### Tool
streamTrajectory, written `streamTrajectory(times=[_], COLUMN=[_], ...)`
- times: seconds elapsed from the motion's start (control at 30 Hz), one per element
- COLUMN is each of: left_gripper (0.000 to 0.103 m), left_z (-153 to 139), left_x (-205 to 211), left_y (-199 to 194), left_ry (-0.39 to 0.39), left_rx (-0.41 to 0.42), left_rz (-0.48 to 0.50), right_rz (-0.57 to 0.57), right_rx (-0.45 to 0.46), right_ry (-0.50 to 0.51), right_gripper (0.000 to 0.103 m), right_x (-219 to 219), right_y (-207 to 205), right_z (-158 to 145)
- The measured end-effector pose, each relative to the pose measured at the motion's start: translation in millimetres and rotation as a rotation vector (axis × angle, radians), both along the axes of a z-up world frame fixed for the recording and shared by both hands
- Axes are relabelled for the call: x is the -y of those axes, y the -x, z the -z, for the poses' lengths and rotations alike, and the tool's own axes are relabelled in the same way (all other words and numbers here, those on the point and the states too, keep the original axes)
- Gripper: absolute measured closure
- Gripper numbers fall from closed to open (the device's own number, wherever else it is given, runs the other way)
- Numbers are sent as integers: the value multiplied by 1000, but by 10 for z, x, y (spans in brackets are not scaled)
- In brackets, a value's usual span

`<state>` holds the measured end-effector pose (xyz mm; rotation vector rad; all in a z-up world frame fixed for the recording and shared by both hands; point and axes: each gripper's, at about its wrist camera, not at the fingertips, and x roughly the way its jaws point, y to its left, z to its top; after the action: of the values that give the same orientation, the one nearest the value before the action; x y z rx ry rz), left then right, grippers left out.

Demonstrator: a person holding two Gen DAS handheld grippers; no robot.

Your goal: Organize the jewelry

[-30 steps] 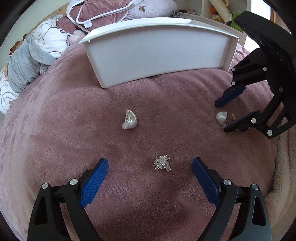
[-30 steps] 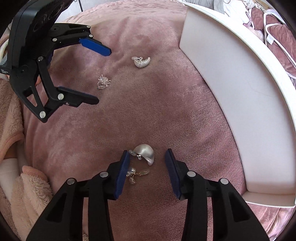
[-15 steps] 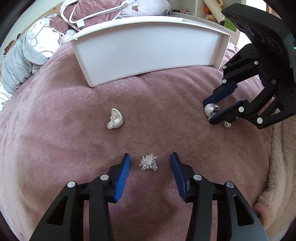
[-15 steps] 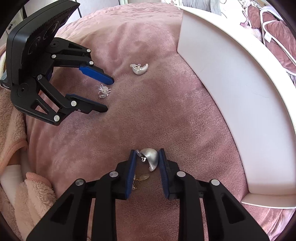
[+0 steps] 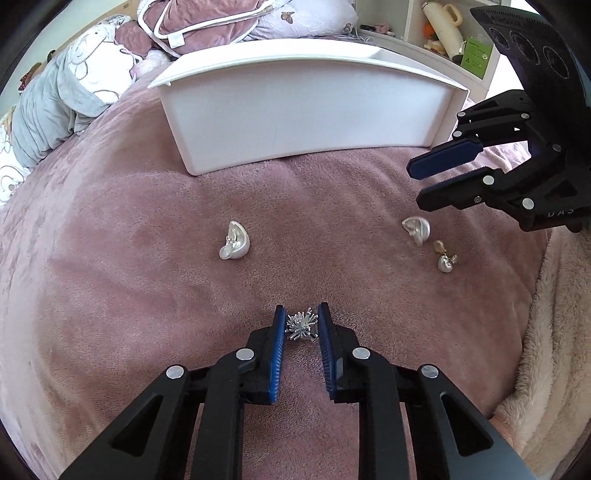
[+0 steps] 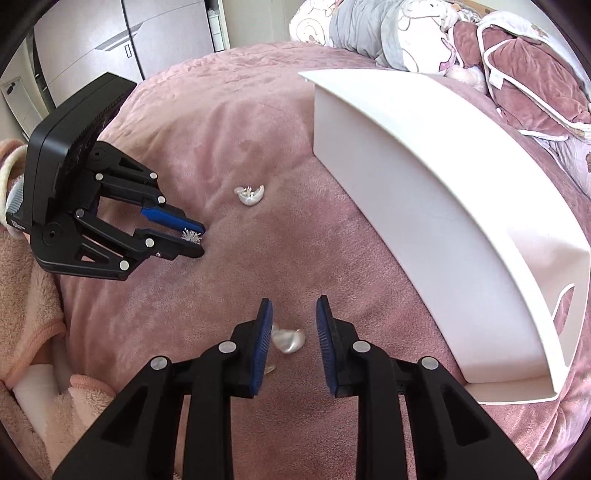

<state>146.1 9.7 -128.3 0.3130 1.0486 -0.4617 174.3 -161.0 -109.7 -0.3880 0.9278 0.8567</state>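
My left gripper (image 5: 302, 317) is shut on a spiky silver earring (image 5: 302, 325) at the pink blanket; it also shows in the right wrist view (image 6: 192, 235). My right gripper (image 6: 293, 314) is open and raised, with a pearly shell earring (image 6: 290, 339) lying loose on the blanket below its fingers; that earring shows in the left wrist view (image 5: 416, 229). A matching shell earring (image 5: 234, 245) lies mid-blanket. A small gold and pearl earring (image 5: 444, 257) lies beside the right shell earring. A white tray (image 5: 306, 114) stands behind.
The pink blanket (image 5: 129, 277) covers the bed. Pillows and folded bedding (image 5: 66, 99) lie behind the tray. A fluffy peach blanket (image 5: 554, 332) lies at the right edge. Shelves with bottles (image 5: 443, 26) stand at the back right.
My left gripper has closed on the spiky earring. My right gripper, which pinched the shell earring, has opened and lifted away, leaving the shell earring on the blanket.
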Motion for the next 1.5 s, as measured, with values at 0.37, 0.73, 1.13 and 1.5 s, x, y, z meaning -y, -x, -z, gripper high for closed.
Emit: streamTrajectory(times=[0.37,0.73,1.13,1.5], left_gripper=[81,81,80,80], left_z=[-397,-335,-214,-270], left_x=[-79,-34,-74,-190], left_y=[-8,44,-44,-100], left_ry=[54,14,23,79], left_rx=[82,67,28,48], left_rz=[-91,-87,-121,-150], right_rz=[5,-45,-80,-67], right_rx=[-22,-65,-101,-32], right_ry=[4,260,240,189], right_gripper=[70,56,74,74], right_x=[21,-300,-358,-359], right_y=[20,97,119,221], right_z=[-37,540,612,415])
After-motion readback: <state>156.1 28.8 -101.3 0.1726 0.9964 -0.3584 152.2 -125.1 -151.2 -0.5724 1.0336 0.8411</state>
